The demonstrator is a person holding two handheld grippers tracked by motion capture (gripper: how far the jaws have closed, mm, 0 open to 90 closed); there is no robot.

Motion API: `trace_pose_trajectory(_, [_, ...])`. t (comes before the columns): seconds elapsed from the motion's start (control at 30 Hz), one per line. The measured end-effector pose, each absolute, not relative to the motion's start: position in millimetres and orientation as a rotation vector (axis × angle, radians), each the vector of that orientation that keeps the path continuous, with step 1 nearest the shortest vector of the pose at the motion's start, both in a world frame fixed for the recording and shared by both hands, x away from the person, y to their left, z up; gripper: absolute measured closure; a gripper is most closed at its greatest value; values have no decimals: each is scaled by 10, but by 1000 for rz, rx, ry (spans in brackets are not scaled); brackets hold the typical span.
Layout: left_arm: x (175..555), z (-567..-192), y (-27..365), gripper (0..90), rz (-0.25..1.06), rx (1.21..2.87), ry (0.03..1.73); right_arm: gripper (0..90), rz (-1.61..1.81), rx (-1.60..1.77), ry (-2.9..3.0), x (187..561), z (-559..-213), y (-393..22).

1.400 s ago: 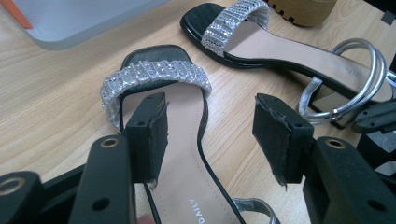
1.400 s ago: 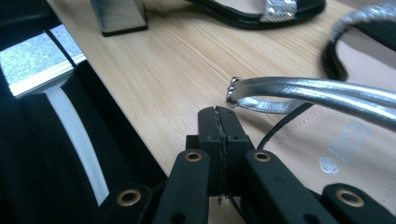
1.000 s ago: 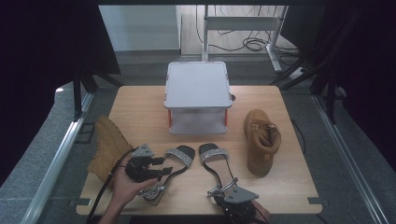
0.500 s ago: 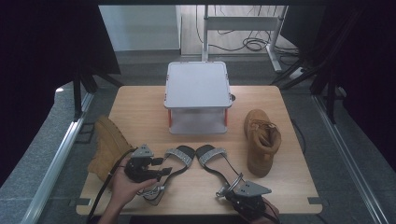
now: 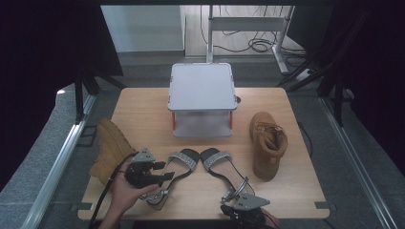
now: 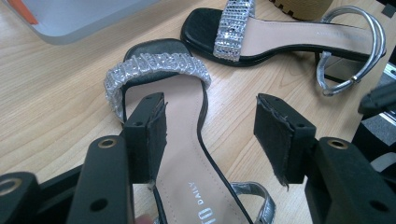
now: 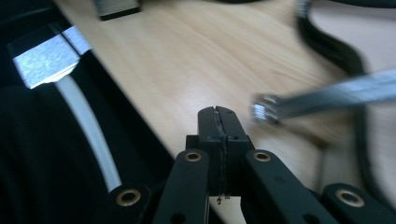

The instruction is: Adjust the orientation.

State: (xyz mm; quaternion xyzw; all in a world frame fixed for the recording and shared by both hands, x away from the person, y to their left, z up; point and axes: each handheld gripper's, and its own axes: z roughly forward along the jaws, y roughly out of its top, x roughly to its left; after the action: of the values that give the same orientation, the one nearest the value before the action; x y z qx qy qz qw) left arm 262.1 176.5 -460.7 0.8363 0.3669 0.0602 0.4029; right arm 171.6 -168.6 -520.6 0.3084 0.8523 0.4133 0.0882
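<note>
A pair of black sandals with glittery silver toe bands lies on the wooden table [image 5: 143, 112]. My left gripper [image 5: 165, 171] [image 6: 215, 135] is open, its jaws level and straddling the left sandal [image 5: 184, 160] [image 6: 182, 154]; one pad hangs over the insole's edge and the other stands clear above bare wood. The right sandal [image 5: 219, 164] [image 6: 280, 35] lies beside it, its silver ankle strap [image 7: 327, 98] blurred. My right gripper [image 5: 234, 199] [image 7: 218, 121] is shut on nothing, low at the table's front edge just short of that strap.
A clear box with a grey lid [image 5: 203, 88] stands at the table's middle back. One tan boot [image 5: 107, 148] lies at the left edge behind my left hand, another tan boot [image 5: 267, 143] at the right. The table's front edge [image 7: 116, 98] runs close to my right gripper.
My right gripper has shifted slightly right and toward the front edge, behind the right sandal's heel. The left gripper and both sandals have stayed where they were.
</note>
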Motion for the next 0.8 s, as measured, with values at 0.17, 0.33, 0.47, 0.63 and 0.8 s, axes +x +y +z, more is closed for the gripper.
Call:
trace_pose_trajectory(0.17, [2614, -4602, 1765, 437, 154, 2118, 930, 900, 1305, 875, 2519, 1668, -5109, -1593])
trace_pose_trajectory(0.33, [2606, -4586, 1770, 435, 160, 2114, 935, 900, 1350, 850, 2422, 1713, -4890, -1605])
trace_pose_trajectory(0.47, [2603, -4575, 1768, 430, 168, 2115, 935, 900, 1356, 838, 2360, 1857, -4707, -1659])
trace_pose_trajectory(0.63, [2610, -4568, 1785, 427, 173, 2115, 938, 900, 1380, 878, 2321, 2066, -4639, -1705])
trace_pose_trajectory(0.8, [2610, -4553, 1816, 420, 184, 2104, 956, 877, 1391, 905, 2313, 2220, -4617, -1735])
